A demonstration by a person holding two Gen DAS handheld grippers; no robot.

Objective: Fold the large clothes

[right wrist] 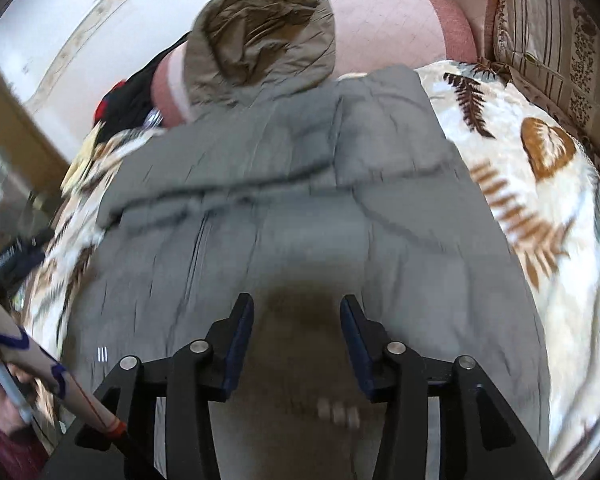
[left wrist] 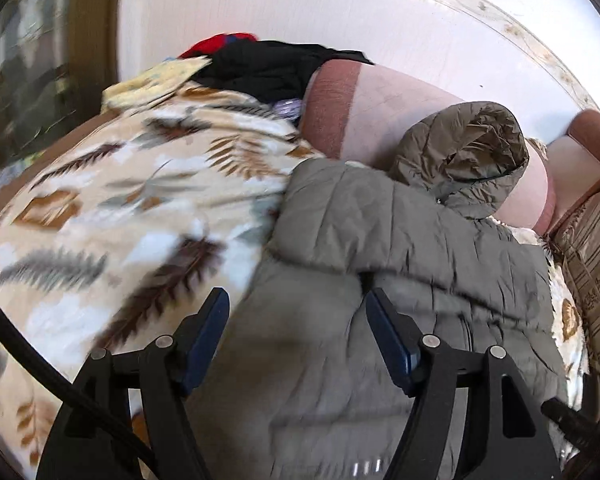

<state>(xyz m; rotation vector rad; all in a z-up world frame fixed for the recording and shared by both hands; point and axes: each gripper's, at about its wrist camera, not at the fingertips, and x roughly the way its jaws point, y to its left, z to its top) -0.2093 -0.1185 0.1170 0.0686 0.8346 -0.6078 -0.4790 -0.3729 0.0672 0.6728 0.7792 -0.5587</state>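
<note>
Grey puffer jacket (left wrist: pixel 412 240) lies spread on the leaf-print blanket (left wrist: pixel 112 208), hood (left wrist: pixel 460 156) up against the pink bolster (left wrist: pixel 380 120) at the far edge. In my right wrist view the jacket (right wrist: pixel 284 184) fills the middle of the frame, hood (right wrist: pixel 260 36) at top and overlapping the bolster (right wrist: pixel 388 20), with blanket (right wrist: pixel 540 184) showing on both sides. A sleeve or folded flap runs across the chest in both views; motion blur stops me saying which.

Left gripper (left wrist: pixel 296 304): jaws apart, nothing between the pads, only jacket fabric seen below the gap. It sits over the jacket's edge beside the blanket. I can't tell if the fingertips touch the cloth.

Right gripper (right wrist: pixel 296 308): jaws apart, narrower gap than the left, nothing clamped. It hangs over the lower middle of the jacket, with a dark shadow patch on the fabric just under the gap. Blurred pale snaps or buttons (right wrist: pixel 338 412) show lower down between the fingers.

Far end of the bolster: pile of black, red and yellow clothes (left wrist: pixel 256 68). Striped brown cushion (right wrist: pixel 556 52) at the other side. Right view, lower left: a hand (right wrist: pixel 0 384) on a pale handle; a black cable (left wrist: pixel 32 360) crosses the left view's corner.
</note>
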